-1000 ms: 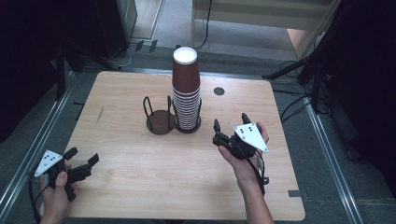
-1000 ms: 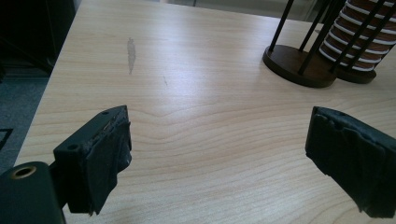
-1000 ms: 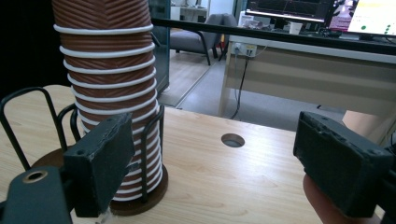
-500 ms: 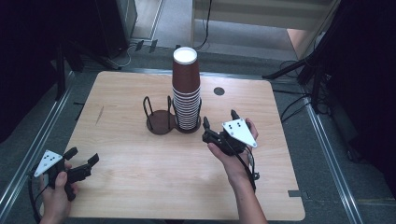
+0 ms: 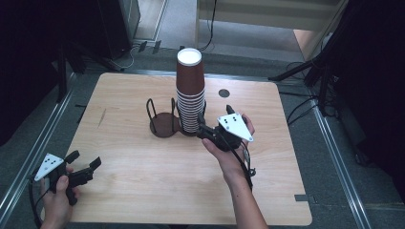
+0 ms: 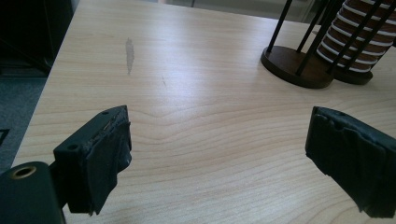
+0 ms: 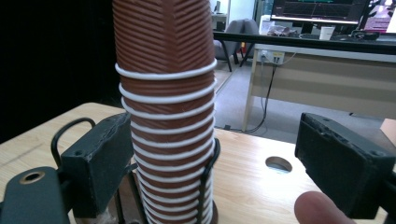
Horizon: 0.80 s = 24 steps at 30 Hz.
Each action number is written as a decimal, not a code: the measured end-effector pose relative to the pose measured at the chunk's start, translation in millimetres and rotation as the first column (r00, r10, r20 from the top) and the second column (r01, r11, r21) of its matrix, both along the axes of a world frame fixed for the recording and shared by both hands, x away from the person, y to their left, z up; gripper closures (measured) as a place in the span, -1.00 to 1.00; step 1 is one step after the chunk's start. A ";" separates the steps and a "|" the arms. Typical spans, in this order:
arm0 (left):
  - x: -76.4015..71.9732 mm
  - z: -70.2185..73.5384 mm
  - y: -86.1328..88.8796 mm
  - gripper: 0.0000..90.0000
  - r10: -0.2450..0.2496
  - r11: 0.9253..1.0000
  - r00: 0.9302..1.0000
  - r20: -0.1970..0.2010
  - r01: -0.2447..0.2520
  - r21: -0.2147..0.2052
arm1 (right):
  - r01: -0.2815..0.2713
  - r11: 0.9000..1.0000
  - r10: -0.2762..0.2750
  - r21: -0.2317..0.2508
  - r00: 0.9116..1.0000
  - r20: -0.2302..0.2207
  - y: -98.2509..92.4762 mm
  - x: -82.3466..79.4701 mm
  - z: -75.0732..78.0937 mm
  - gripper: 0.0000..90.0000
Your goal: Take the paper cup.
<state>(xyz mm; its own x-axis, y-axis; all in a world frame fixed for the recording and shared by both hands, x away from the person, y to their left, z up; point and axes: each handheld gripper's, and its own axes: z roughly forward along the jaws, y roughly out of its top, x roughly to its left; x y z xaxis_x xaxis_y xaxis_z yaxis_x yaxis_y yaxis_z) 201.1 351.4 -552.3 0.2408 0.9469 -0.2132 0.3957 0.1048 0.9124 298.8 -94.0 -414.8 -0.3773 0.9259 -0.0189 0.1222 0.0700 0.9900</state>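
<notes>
Right gripper view: the right gripper (image 7: 212,172) has its jaws parted wider than the cup stack (image 7: 166,112), one pad to the stack's left, the other well clear on its right; nothing is pinched. The jaws have just been opening, with the stack between them but untouched as far as I can tell. Judged purpose: straddling the stack low, ready to grip a cup or steady it. The stack stands upside down in the right bay of the wire holder (image 5: 162,125); the rods keep it upright. The left bay is empty. In the left gripper view the left gripper (image 6: 219,154) is open wide over bare table (image 6: 196,93), holding nothing, well apart from the holder, likely parked.
</notes>
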 end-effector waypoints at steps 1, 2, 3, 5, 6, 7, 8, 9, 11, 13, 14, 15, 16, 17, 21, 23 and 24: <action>0.0 0.0 0.0 -0.83 0.000 1.000 1.000 0.000 0.000 0.000 | -0.004 1.000 0.004 0.002 1.000 -0.002 2.3 1.1 1.2 -0.75; 0.0 0.0 0.2 -0.83 -0.002 1.000 1.000 -0.001 0.002 0.003 | -0.007 1.000 0.007 0.003 1.000 -0.001 3.6 1.9 2.0 -0.75; -0.1 0.0 0.2 -0.83 -0.002 1.000 1.000 -0.001 0.002 0.002 | -0.011 1.000 0.011 0.006 1.000 -0.004 5.5 2.7 3.0 -0.74; -0.1 0.0 0.2 -0.83 -0.002 1.000 1.000 -0.001 0.002 0.002 | -0.014 1.000 0.014 0.003 1.000 0.000 8.7 4.9 5.2 -0.72; 0.0 0.0 0.3 -0.83 -0.003 1.000 1.000 -0.002 0.003 0.001 | -0.014 1.000 0.014 0.003 1.000 0.000 8.7 4.9 5.2 -0.72; 0.0 0.0 0.3 -0.83 -0.004 1.000 1.000 -0.002 0.004 0.002 | -0.023 1.000 0.023 0.003 1.000 -0.003 12.1 6.4 7.7 -0.73; 0.0 0.1 0.3 -0.83 -0.004 1.000 1.000 -0.004 0.004 0.002 | -0.023 1.000 0.023 0.003 1.000 -0.003 12.1 6.4 7.7 -0.73; 0.2 0.0 0.1 -0.83 -0.004 1.000 1.000 -0.002 0.004 0.002 | -0.021 1.000 0.021 0.000 1.000 -0.002 15.0 8.0 9.3 -0.77; 0.1 0.1 0.2 -0.83 -0.005 1.000 1.000 -0.003 0.005 0.003 | -0.020 1.000 0.020 0.002 1.000 -0.004 17.1 9.5 10.1 -0.80; 0.1 0.0 0.3 -0.83 -0.006 1.000 1.000 -0.002 0.006 0.003 | -0.020 1.000 0.021 0.012 1.000 -0.008 20.0 11.6 10.7 -0.83; 0.1 0.1 0.4 -0.83 -0.006 1.000 1.000 -0.003 0.006 0.003 | -0.020 1.000 0.021 0.012 1.000 -0.008 20.0 11.6 10.7 -0.83; 0.1 0.0 0.4 -0.83 -0.007 1.000 1.000 -0.003 0.007 0.002 | -0.019 1.000 0.019 0.011 1.000 -0.009 20.9 12.4 10.9 -0.83; 0.2 0.0 0.1 -0.83 -0.007 1.000 1.000 -0.002 0.007 0.002 | -0.020 1.000 0.020 0.010 1.000 -0.009 22.7 13.8 11.3 -0.85; 0.3 0.0 0.1 -0.83 -0.008 1.000 1.000 -0.003 0.008 0.003 | -0.019 1.000 0.019 0.008 1.000 -0.010 24.0 14.8 11.7 -0.86; 0.4 0.1 -0.5 -0.83 -0.011 1.000 1.000 -0.006 0.011 0.003 | -0.021 1.000 0.021 0.023 1.000 -0.010 30.3 19.1 15.3 -0.94; 0.3 0.1 -0.9 -0.83 -0.011 1.000 1.000 -0.007 0.011 0.003 | -0.026 0.999 0.027 0.030 1.000 -0.009 32.7 20.8 17.3 -0.95; 0.3 0.1 -0.9 -0.83 -0.011 1.000 1.000 -0.006 0.011 0.004 | -0.026 0.999 0.027 0.030 1.000 -0.009 32.7 20.8 17.3 -0.95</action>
